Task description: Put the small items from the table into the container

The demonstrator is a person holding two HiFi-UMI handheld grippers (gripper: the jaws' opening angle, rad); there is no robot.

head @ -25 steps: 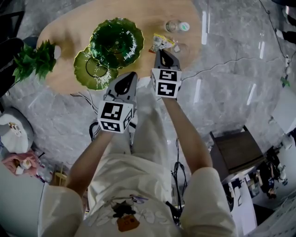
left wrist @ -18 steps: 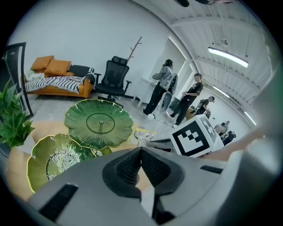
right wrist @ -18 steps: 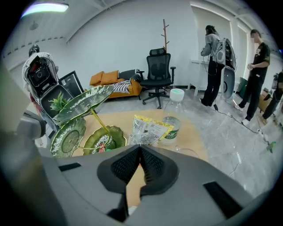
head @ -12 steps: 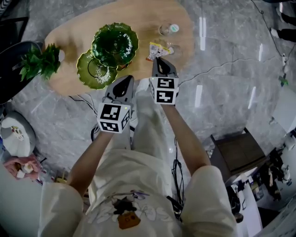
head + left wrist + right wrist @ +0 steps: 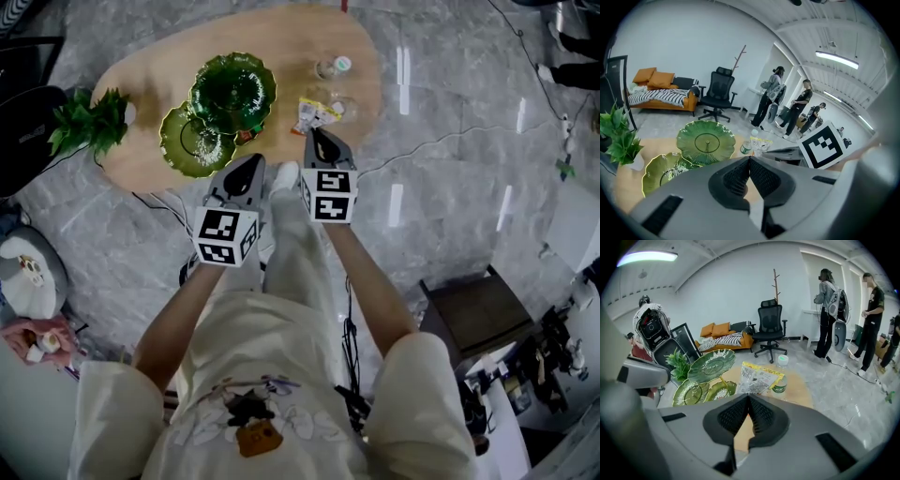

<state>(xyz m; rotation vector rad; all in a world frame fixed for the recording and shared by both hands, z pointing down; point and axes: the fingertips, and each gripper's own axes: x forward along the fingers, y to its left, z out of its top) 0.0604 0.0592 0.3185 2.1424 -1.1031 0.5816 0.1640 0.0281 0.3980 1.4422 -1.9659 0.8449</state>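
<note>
Grey left gripper (image 5: 251, 161), right gripper (image 5: 316, 134), angled downward

Left gripper (image 5: 750, 160) fingers (image 5: 737, 178) together, empty; green tiered dish (image 5: 705, 142) beyond

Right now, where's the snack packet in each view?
Head view: snack packet at upper centre.
Left gripper view: snack packet small, just right of centre.
Right gripper view: snack packet near the centre, large.
Shared landmark: green tiered dish, left of the packet in every view.
</note>
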